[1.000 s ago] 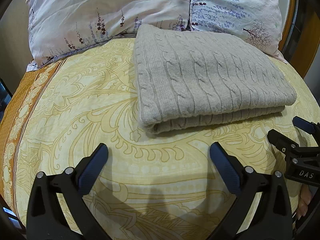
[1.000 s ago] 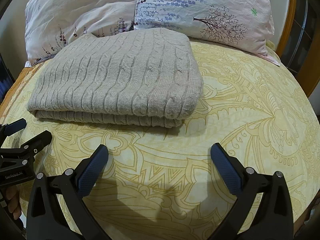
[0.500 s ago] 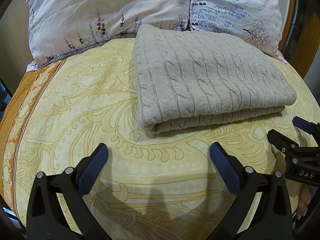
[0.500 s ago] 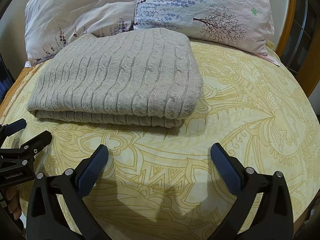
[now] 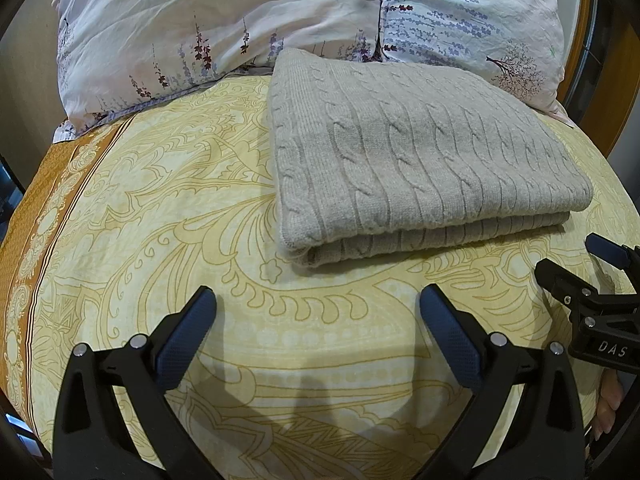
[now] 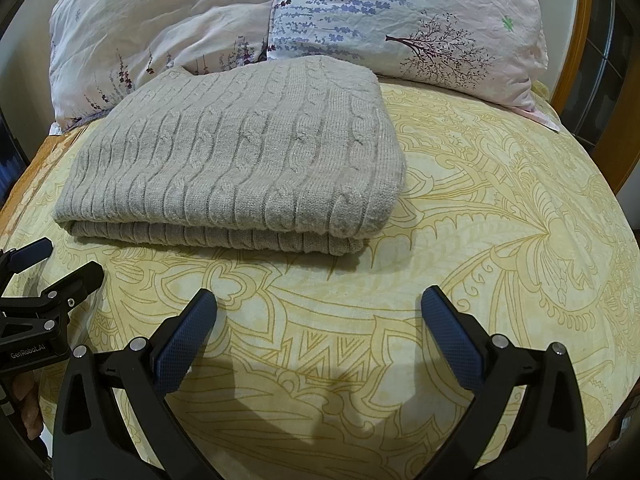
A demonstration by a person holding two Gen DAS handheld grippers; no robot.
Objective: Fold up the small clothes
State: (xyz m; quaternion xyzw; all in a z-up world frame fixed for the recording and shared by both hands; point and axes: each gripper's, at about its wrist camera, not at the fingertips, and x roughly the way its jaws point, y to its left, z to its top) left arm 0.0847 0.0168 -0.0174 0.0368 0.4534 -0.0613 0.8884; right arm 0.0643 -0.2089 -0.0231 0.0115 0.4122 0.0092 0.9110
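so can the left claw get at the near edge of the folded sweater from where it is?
Probably yes. The left claw is open and empty, and only bare bedsheet lies between it and the sweater. The right claw sits off to the side, not in the way.

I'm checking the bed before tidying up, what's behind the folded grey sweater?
Behind the folded grey sweater two floral pillows lean at the head of the bed, on the yellow patterned sheet. The sweater's far edge covers their lower edges, so whether they touch is hidden.
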